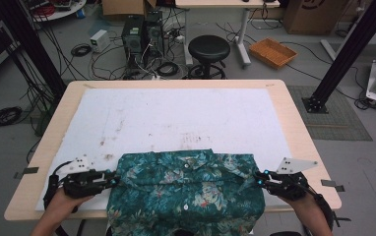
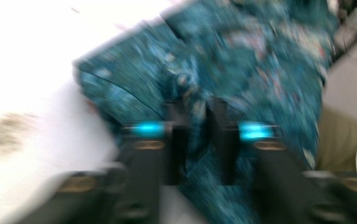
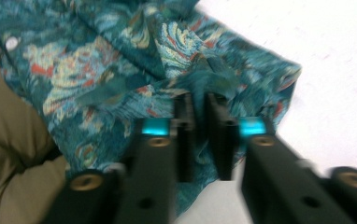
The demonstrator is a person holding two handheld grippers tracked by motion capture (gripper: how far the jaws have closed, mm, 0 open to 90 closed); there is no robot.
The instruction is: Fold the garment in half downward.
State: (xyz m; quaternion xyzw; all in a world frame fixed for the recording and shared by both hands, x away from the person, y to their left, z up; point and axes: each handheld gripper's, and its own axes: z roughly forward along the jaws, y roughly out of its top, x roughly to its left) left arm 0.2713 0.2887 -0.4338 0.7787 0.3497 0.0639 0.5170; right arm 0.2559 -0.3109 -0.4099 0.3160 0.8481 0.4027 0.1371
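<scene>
Teal floral shirt [image 1: 186, 191] spread at lower centre of high view, on white sheet [image 1: 176, 118]. Left gripper [image 1: 113, 180] at its left edge, right gripper [image 1: 259, 180] at right edge; fabric seen between slightly parted jaws, grip cannot be told.

Between the two tongs lies a shirt [image 1: 186, 191] of soft, matt woven cloth, teal with a printed floral pattern, creased where it bunches, with small glossy buttons. Beyond the tongs stretches a white, matt, slightly stained sheet [image 1: 186, 118] over a desk [image 1: 299, 132] of pale smooth wood. The left tongs [image 1: 113, 181] and right tongs [image 1: 258, 180] look like black matt plastic.
</scene>
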